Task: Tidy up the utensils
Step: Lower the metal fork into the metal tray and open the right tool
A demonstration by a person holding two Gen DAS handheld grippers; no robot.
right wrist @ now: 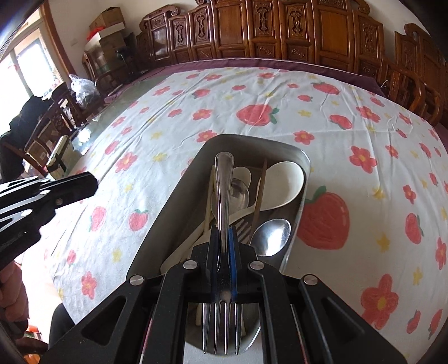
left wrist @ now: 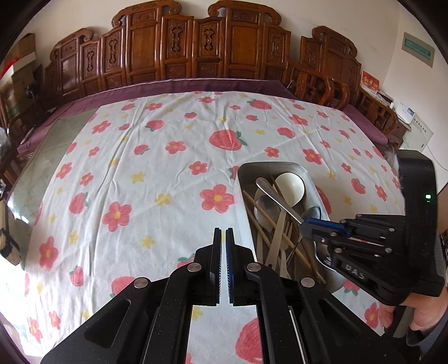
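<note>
Right gripper (right wrist: 223, 232) (angled down over the tray (right wrist: 173, 201)) clamps a fork (right wrist: 224, 179).

A cloth (left wrist: 145, 168) covers the table, filling the middle of both views. Behind it, along the top of each frame, stands a row of carved wooden chair backs (left wrist: 196, 53). In the left wrist view a metal tray (left wrist: 246, 173) lies on the cloth at centre right, with spoons, chopsticks and a ladle (left wrist: 291, 186) in it. The right gripper (left wrist: 303, 225) reaches in from the right edge, over the tray. The left gripper (left wrist: 223, 232) sits at bottom centre, just left of the tray. In the right wrist view a fork (right wrist: 222, 196) runs between the right gripper's fingers, tines at the bottom, handle over the tray. Boxes (right wrist: 109, 25) are stacked at upper left.
</note>
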